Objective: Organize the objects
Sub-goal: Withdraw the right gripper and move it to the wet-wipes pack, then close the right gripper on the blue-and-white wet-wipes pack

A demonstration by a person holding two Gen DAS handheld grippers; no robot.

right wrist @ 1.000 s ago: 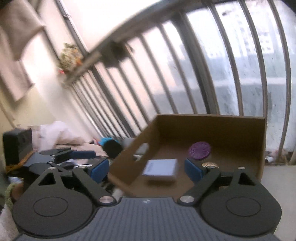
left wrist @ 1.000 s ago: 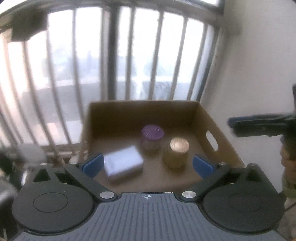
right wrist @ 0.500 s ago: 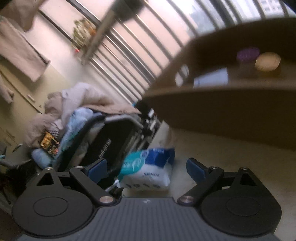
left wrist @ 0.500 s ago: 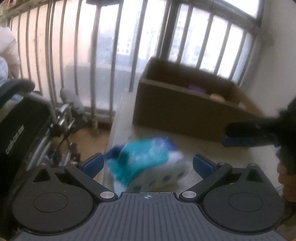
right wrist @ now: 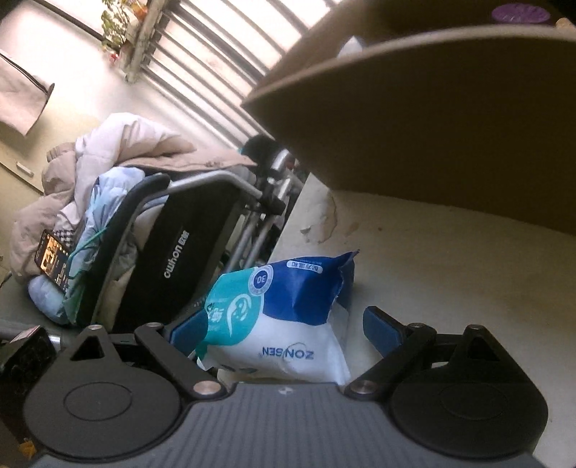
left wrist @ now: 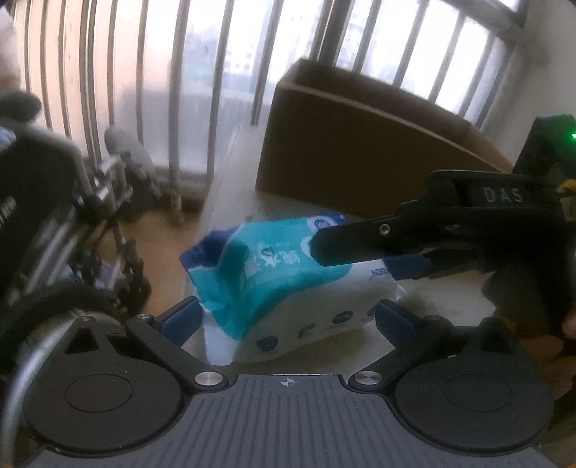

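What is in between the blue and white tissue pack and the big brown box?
Only bare tabletop, worn and patchy, lies between the tissue pack and the cardboard box. The right wrist view shows it best.

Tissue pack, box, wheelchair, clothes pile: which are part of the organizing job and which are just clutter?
Job:
- tissue pack, lying between the open jaws of both grippers, left and right
- box, already holding a purple-lidded jar

Clutter:
- wheelchair
- clothes pile
- plant
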